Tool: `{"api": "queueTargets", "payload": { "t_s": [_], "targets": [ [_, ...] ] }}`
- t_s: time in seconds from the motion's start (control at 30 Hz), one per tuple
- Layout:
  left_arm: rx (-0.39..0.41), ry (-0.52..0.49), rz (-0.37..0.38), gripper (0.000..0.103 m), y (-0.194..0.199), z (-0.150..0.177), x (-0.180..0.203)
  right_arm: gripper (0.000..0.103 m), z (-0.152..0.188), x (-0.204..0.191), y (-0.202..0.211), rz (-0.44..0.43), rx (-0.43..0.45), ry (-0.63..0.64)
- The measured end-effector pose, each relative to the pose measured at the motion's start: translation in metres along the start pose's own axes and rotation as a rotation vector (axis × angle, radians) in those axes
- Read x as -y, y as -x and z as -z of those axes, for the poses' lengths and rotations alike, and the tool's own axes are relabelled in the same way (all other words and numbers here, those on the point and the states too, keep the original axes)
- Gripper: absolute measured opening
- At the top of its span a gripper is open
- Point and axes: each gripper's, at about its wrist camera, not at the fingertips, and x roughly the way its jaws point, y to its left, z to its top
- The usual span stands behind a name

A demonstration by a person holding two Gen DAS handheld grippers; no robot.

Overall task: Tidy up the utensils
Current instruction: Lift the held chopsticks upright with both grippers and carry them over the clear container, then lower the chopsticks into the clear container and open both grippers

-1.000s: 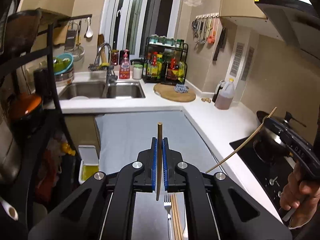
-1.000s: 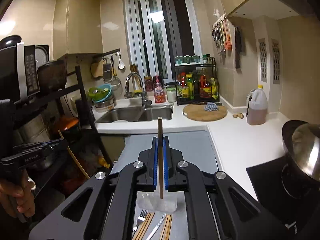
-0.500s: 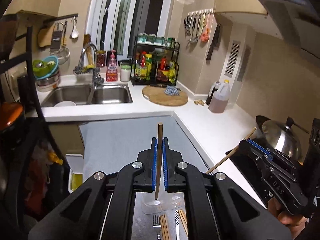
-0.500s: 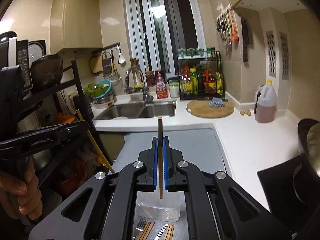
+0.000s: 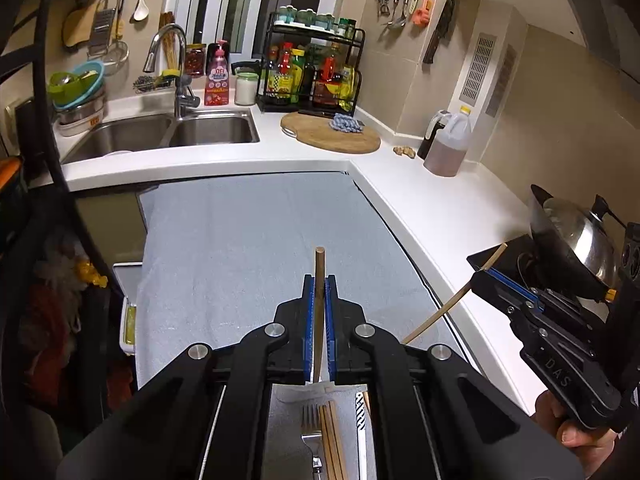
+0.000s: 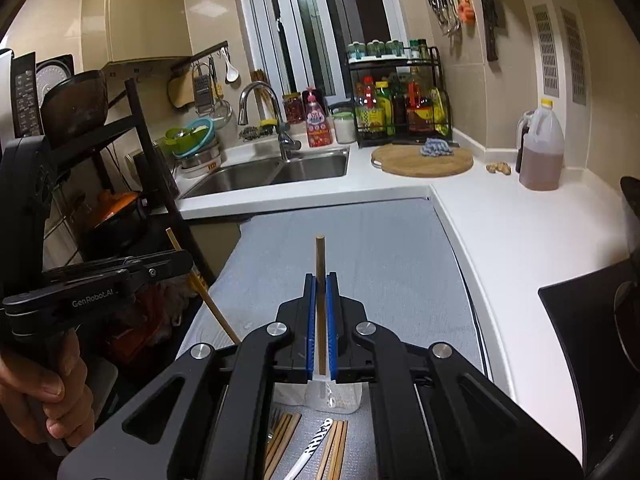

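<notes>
Since a second ago both grippers have sunk toward the grey mat [image 5: 248, 240], so the counter fills more of each view and a clear plastic container has come into sight beneath the jaws. From the left wrist: the left gripper [image 5: 319, 292] is clamped shut on an upright wooden chopstick [image 5: 319, 280], its tip standing above the blue pads. Below, on the mat, lie a fork [image 5: 311, 428] and more chopsticks [image 5: 330, 436], side by side. At the right edge the right gripper [image 5: 486, 270], held in a hand [image 5: 576, 436], pinches its own chopstick [image 5: 452, 304], slanted. From the right wrist: the right gripper [image 6: 320, 292] is likewise closed on a chopstick [image 6: 320, 272], with the clear container [image 6: 334, 398] just under the jaws and loose chopsticks [image 6: 284, 436] near it. The left gripper [image 6: 188, 258] shows at the left, gripping its angled chopstick [image 6: 204, 292]. Judging from this descent, both chopsticks are probably being brought down to the container to be stowed.
</notes>
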Motion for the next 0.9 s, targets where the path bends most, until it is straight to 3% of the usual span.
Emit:
{"api": "queueTargets", "payload": {
  "t_s": [0.13,0.2,0.27,0.47,0.63,0.9],
  "targets": [
    [-0.011,0.007,-0.004,0.007,-0.004,0.002,-0.001,0.01,0.007,0.0,-0.006,0.005,-0.041,0.009],
    [-0.002,0.004,-0.019,0.018,0.0,0.001,-0.001,0.023,0.011,0.002,-0.006,0.038,-0.05,0.01],
    [0.033,-0.008,-0.042,0.039,0.012,0.0,0.001,0.027,0.013,0.004,-0.003,0.06,-0.05,0.001],
    [0.143,-0.035,-0.086,0.045,0.056,-0.001,0.007,0.028,0.016,0.001,0.015,0.114,-0.034,0.023],
    [0.224,-0.057,-0.116,0.051,0.094,0.015,0.015,0.028,0.021,-0.002,0.047,0.145,0.028,0.015],
    [0.284,-0.039,-0.167,0.054,0.118,0.094,0.021,0.033,0.075,-0.022,0.104,0.146,0.138,0.072]
  ]
}}
